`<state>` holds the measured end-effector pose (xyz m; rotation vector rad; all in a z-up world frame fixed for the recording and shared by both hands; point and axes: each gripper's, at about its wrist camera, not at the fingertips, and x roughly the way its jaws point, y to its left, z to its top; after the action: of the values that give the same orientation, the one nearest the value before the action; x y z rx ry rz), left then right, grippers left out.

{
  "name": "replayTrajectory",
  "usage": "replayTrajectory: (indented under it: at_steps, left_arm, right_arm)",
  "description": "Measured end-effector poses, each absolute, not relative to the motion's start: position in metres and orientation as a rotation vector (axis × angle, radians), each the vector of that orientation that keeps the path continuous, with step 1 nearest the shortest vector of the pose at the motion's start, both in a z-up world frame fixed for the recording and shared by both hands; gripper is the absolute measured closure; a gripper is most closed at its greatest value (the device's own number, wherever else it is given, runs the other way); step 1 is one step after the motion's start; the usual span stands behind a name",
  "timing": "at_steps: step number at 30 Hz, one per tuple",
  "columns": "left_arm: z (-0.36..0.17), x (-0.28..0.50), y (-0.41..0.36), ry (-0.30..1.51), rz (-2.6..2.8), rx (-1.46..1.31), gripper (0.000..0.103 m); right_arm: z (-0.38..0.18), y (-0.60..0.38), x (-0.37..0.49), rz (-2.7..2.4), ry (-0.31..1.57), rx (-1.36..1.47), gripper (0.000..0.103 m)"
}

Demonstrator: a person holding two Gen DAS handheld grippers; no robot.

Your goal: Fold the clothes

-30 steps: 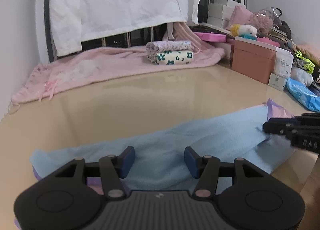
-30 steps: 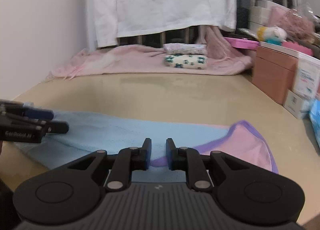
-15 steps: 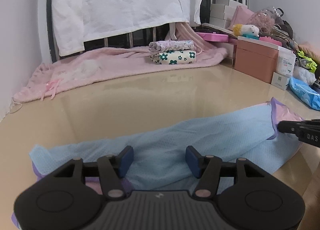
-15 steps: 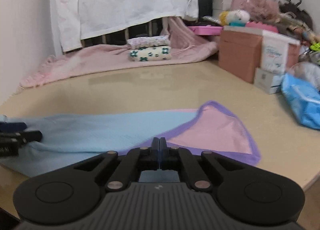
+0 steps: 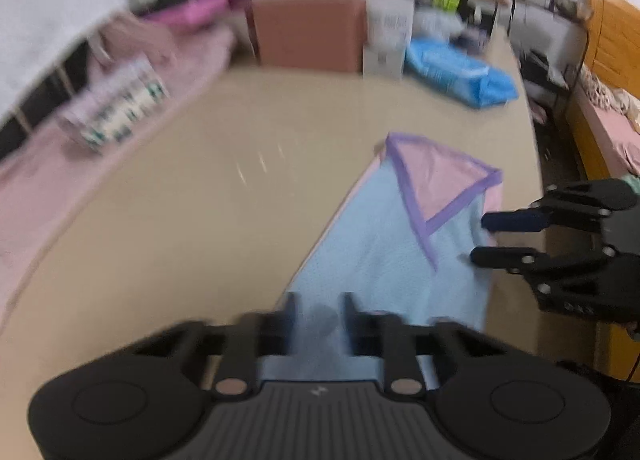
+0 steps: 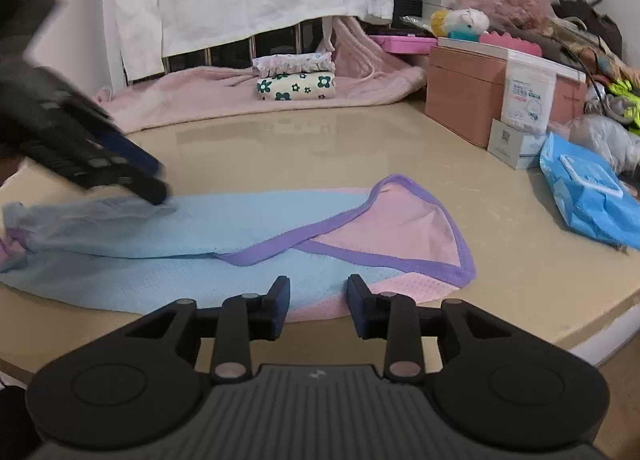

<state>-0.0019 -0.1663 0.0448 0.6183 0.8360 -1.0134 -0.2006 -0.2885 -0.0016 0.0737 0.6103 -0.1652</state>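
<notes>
A light blue mesh garment (image 6: 200, 220) with a pink lining and purple trim lies stretched along the front of the beige table (image 6: 320, 148). In the right wrist view my left gripper (image 6: 156, 184) is at the left, its jaws closing on the garment's left end, which is bunched and raised under its tips. The blurred left wrist view shows blue cloth (image 5: 380, 260) between the fingers of the left gripper (image 5: 318, 308). My right gripper (image 6: 318, 296) hangs over the garment's near edge, jaws opening with nothing between them. The left wrist view shows the right gripper (image 5: 480, 238) beside the turned-back pink corner.
Two folded clothes (image 6: 296, 80) are stacked on a pink blanket (image 6: 200, 96) at the back. A brown box (image 6: 460, 100), white cartons (image 6: 524, 100) and a blue wipes pack (image 6: 588, 196) crowd the right side. The table's front edge runs just under the garment.
My left gripper swung and rolled toward the right, and its jaws narrowed onto the cloth's left end, lifting it. The right gripper went from shut to open and released the garment's edge.
</notes>
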Motion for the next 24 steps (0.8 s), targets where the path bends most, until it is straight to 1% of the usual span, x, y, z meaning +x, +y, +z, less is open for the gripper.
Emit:
replayTrajectory:
  at_steps: [1,2,6,10,16,18,20,21,22,23,24]
  left_arm:
    - [0.040,0.002,-0.169,0.844,-1.022,0.623,0.090]
    - [0.036,0.007,-0.170,0.856,-1.020,0.624,0.091]
    - [0.028,0.022,-0.166,0.880,-0.928,0.579,0.090]
    - [0.028,0.029,-0.150,0.856,-0.792,0.575,0.090]
    - [0.029,0.060,-0.093,0.891,-0.479,0.452,0.090]
    - [0.031,0.074,-0.071,0.920,-0.320,0.365,0.090]
    - [0.035,0.081,-0.051,0.973,-0.257,0.252,0.091]
    - [0.043,0.075,-0.037,0.966,-0.272,0.207,0.091]
    - [0.053,0.064,-0.023,0.945,-0.303,0.167,0.089]
    - [0.063,0.053,-0.008,0.924,-0.334,0.127,0.085]
    - [0.074,0.042,0.007,0.902,-0.364,0.087,0.072]
  right_arm:
    - [-0.001,-0.290,-0.196,-0.162,0.618,0.065,0.080]
    - [0.000,-0.291,-0.191,-0.158,0.626,0.056,0.081]
    - [0.005,-0.299,-0.150,-0.074,0.681,-0.010,0.081]
    - [0.011,-0.295,-0.074,0.043,0.749,-0.166,0.081]
    - [0.016,-0.254,0.060,0.297,0.798,-0.217,0.082]
    - [0.015,-0.230,0.094,0.338,0.786,-0.248,0.082]
    - [0.014,-0.207,0.125,0.344,0.775,-0.289,0.082]
    - [0.015,-0.197,0.137,0.341,0.769,-0.306,0.082]
    - [0.022,-0.195,0.136,0.315,0.760,-0.306,0.082]
    - [0.030,-0.193,0.132,0.298,0.745,-0.301,0.082]
    - [0.039,-0.195,0.111,0.314,0.707,-0.275,0.081]
